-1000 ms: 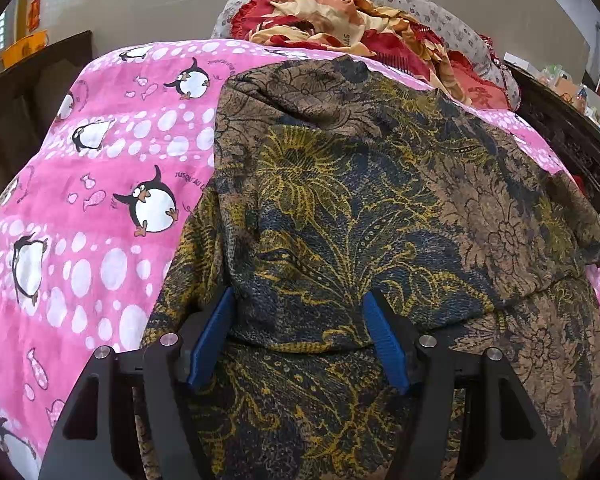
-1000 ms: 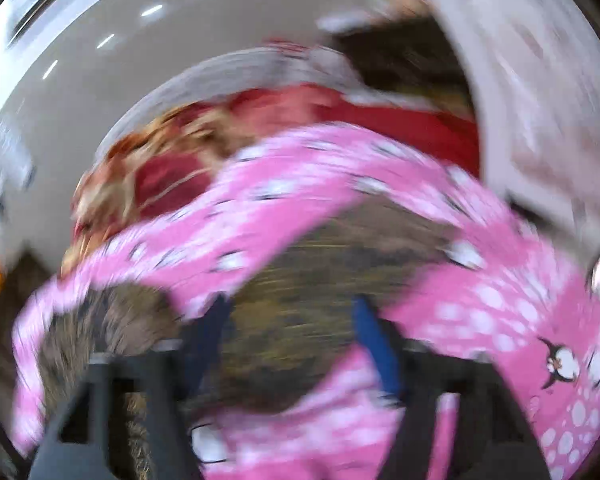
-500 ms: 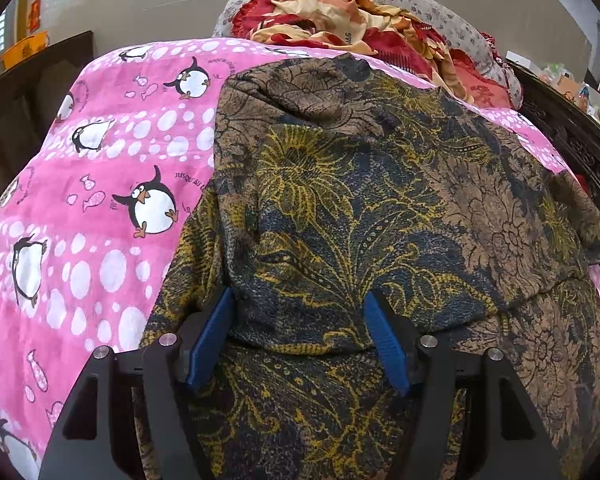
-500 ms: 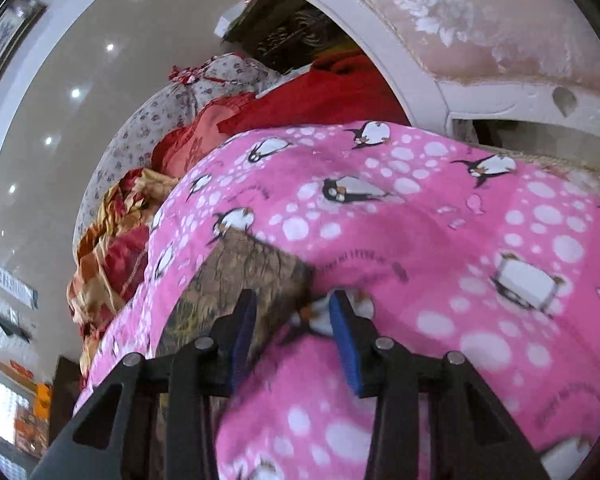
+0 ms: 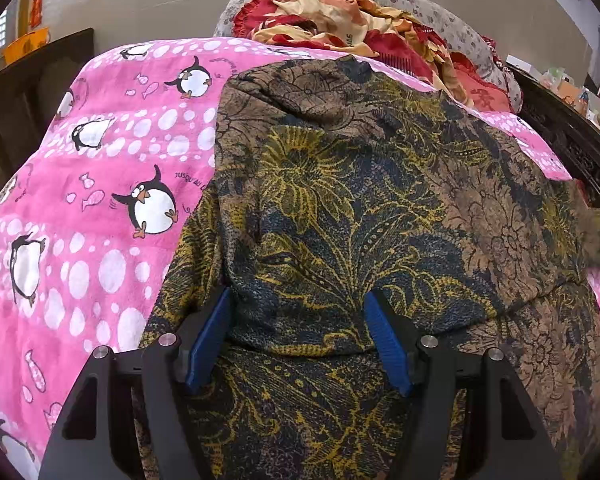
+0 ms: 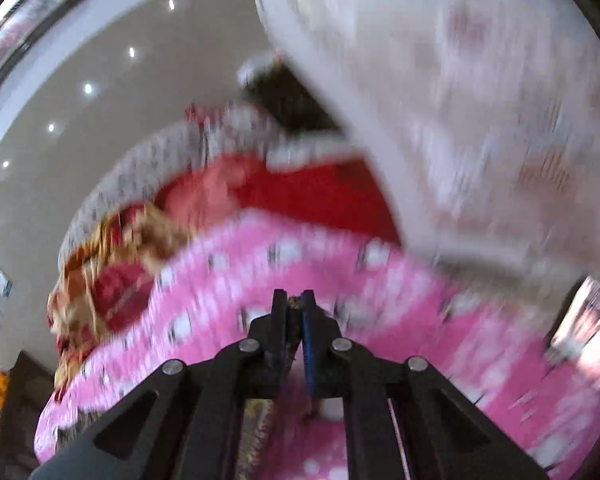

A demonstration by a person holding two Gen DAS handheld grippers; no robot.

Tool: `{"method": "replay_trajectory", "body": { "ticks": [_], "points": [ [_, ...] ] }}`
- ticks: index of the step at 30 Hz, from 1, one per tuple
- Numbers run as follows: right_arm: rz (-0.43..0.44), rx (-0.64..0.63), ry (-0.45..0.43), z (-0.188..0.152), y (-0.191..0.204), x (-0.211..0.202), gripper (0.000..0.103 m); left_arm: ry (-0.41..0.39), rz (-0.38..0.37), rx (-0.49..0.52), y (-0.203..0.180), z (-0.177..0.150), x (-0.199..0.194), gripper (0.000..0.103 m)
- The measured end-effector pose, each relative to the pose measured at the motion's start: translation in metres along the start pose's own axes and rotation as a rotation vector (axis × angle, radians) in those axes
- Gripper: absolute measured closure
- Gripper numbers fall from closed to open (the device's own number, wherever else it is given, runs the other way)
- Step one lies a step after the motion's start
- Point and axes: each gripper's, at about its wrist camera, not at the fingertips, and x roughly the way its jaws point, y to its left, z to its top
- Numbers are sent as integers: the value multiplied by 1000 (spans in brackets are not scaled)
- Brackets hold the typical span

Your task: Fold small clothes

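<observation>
A dark floral garment (image 5: 372, 208) in brown, navy and yellow lies spread on a pink penguin blanket (image 5: 100, 200). My left gripper (image 5: 298, 336) is open, its blue pads resting on the near folded part of the garment. My right gripper (image 6: 295, 312) is shut on a thin edge of the same garment (image 6: 294, 304) and is lifted above the blanket (image 6: 380, 300); a strip of the cloth (image 6: 256, 432) hangs below the jaws. The right wrist view is blurred by motion.
A heap of red and orange bedding (image 5: 360, 28) lies at the far end of the bed, also in the right wrist view (image 6: 112, 272). A dark wooden frame (image 5: 568, 136) runs along the right. A white patterned headboard (image 6: 480, 100) stands right of my right gripper.
My right gripper has closed on the garment's edge and swung upward with it. My left gripper has stayed open and still on the garment.
</observation>
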Motion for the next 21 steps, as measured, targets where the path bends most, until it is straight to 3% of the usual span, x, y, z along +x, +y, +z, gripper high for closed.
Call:
{"method": "replay_trajectory", "body": {
  "ticks": [2,5,10,13,16,18,21],
  "points": [
    [-11,-53,-65,24,15,-26,96,-2,-4,-5,1,0,0,55],
    [37,-115,-81,35,45,-43,96,-6,-16,-16,2,0,-1,55],
    [271,-259,1,-10,143,-47,96,-9,-28,-27,4,-1,-2,55],
    [475,-370,127,-77,225,-41,96,-10,-33,-32,5,-1,-2,55],
    [602,-441,243,-148,285,-31,96,-13,-45,-41,7,-1,-3,55],
    [637,-477,329,-200,313,-17,96,-16,-58,-51,9,-1,-4,55],
    [601,-554,479,-284,332,6,96,-20,-70,-60,10,-1,-6,55]
  ]
}}
